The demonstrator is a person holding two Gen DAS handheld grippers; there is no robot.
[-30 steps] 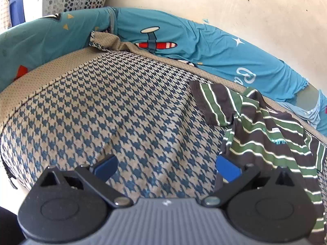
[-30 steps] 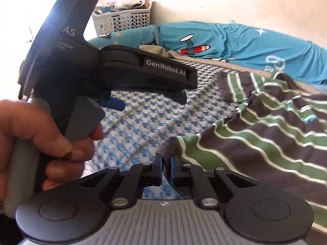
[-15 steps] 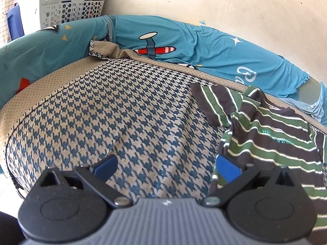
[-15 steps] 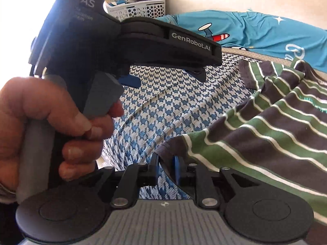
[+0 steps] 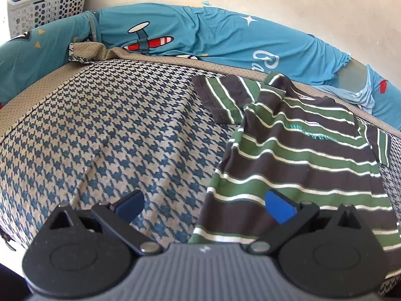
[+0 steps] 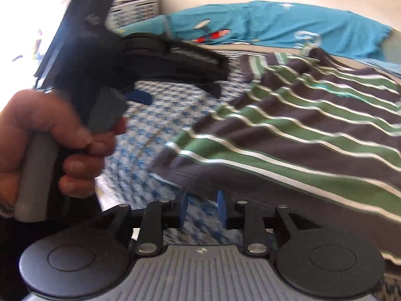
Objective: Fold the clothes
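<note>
A dark T-shirt with green and white stripes (image 5: 300,155) lies spread on the houndstooth bed cover (image 5: 120,130), one sleeve (image 5: 223,97) out to the left. My left gripper (image 5: 204,207) is wide open above the shirt's left edge near the hem, its right pad over the fabric and its left pad over the cover. In the blurred right wrist view, my right gripper (image 6: 202,208) is slightly open just below the shirt's (image 6: 288,130) hem corner, with only bed cover showing between the pads. A hand (image 6: 50,135) holds the left gripper's handle there.
Teal bedding with a plane print (image 5: 200,32) runs along the far side by the wall. A white laundry basket (image 5: 42,7) stands at the back left. The bed cover's left half (image 6: 150,125) is bare fabric.
My right gripper, shut on the shirt's hem corner before, has opened and the hem lies free. The shirt now lies flatter. My left gripper has shifted right, over the shirt's edge.
</note>
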